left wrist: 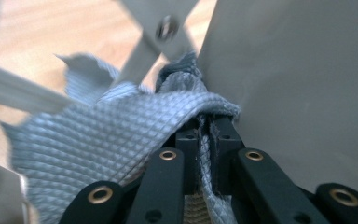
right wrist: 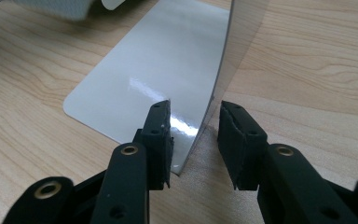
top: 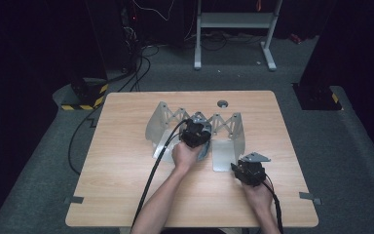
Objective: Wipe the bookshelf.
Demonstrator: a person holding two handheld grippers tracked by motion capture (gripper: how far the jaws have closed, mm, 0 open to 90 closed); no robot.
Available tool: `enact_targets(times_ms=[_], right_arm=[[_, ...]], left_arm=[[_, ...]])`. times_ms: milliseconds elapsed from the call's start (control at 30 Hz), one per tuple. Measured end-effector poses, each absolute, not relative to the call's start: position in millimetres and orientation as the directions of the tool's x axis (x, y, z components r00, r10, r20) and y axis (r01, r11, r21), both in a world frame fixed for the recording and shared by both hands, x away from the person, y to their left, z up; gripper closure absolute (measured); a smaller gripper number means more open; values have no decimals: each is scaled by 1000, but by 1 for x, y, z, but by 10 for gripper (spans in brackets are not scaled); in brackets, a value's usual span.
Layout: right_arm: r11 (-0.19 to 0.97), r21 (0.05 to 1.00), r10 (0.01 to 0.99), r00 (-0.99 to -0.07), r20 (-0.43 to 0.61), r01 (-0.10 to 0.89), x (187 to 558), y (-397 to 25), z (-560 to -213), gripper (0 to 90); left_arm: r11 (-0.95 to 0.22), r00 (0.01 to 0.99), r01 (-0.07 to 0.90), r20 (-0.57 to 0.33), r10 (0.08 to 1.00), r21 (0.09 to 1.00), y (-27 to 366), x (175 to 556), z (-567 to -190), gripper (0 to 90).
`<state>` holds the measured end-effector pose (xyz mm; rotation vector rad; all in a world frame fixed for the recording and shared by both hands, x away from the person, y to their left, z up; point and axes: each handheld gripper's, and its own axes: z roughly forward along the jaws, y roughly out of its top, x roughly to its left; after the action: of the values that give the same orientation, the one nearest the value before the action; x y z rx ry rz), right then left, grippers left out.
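A folding metal rack [top: 164, 120] with scissor links and upright plates stands at the table's middle. My left gripper [top: 196, 134] reaches in between its plates, shut on a grey textured cloth [left wrist: 98, 135] that drapes over the jaws; a bit of the cloth [top: 206, 150] hangs by the hand. In the left gripper view the left gripper [left wrist: 209, 126] pinches the cloth close to an upright plate [left wrist: 298, 84]. My right gripper [top: 235, 167] sits at the rack's right front corner. The right gripper [right wrist: 195, 135] is open, its jaws straddling the edge of an upright plate [right wrist: 228, 51] above the flat base plate [right wrist: 154, 70].
A small grey round cap [top: 222, 103] lies behind the rack. Tape marks [top: 310, 197] sit near the table's front corners. A black cable [top: 151, 175] trails from the left gripper toward the front edge. A white stand [top: 233, 22] is on the floor beyond.
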<state>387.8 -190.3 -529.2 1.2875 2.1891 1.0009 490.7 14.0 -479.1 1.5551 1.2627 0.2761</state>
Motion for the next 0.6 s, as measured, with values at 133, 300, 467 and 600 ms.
enact_targets(times_ms=[133, 300, 467, 600], right_arm=[[316, 752, 872, -490, 11, 579, 388, -190, -529, 649], [318, 752, 871, -491, 8, 577, 388, -190, -529, 649], [320, 752, 870, -494, 8, 576, 388, -190, -529, 648], [319, 752, 870, -494, 9, 576, 388, -190, -529, 648]], left_arm=[[150, 449, 518, -417, 790, 842, 17, 483, -452, 844], [166, 493, 466, -411, 767, 869, 22, 473, -423, 844], [165, 522, 446, -406, 750, 879, 22, 466, -410, 843], [165, 519, 455, -411, 749, 875, 22, 466, -415, 843]])
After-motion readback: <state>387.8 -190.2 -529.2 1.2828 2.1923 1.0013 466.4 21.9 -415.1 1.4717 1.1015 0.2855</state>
